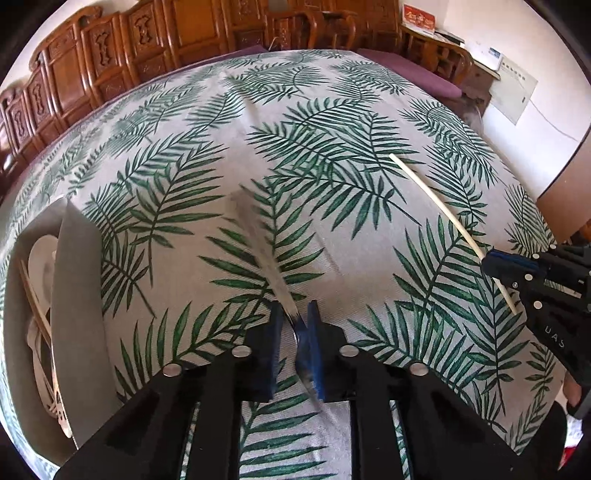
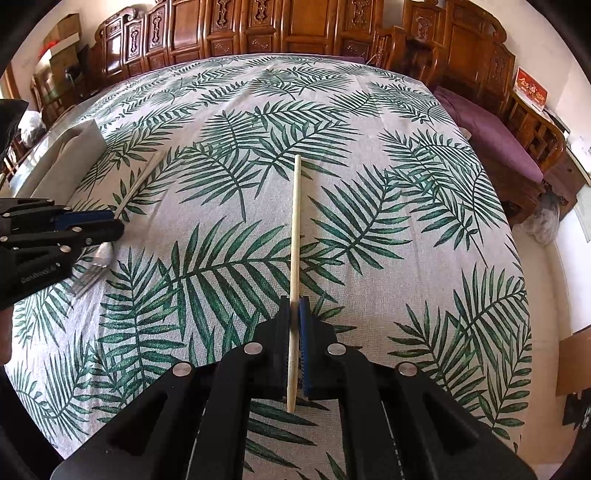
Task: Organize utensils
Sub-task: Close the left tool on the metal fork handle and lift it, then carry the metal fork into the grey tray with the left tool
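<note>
A: Item one, left gripper (image 1: 295,325). What do you have?

B: On my left feed its fingers (image 1: 314,354) are drawn narrow and clamped on a metal fork (image 1: 275,278). The handle runs up and away over the cloth; in my right feed the tines (image 2: 86,282) lie low on the cloth below the gripper, near the desk's left side.

A: Item two, right gripper (image 2: 294,321)?

B: Fingers (image 2: 304,350) closed on a pale wooden chopstick (image 2: 294,236), gripped near its thinner end. The long part points away from me, above the leaf-print tablecloth (image 2: 369,258); I cannot tell whether its far end touches the cloth.

A: Item three, storage?

B: A grey tray (image 1: 75,295) at the left edge of the desk, just beside the left gripper. Inside I count a white spoon (image 1: 42,258), a wooden stick, and other pale utensils I cannot sort out.

A: Surroundings?

B: Carved wooden furniture (image 2: 277,29) behind the desk, with a purple cushion (image 2: 495,136) to the right.
</note>
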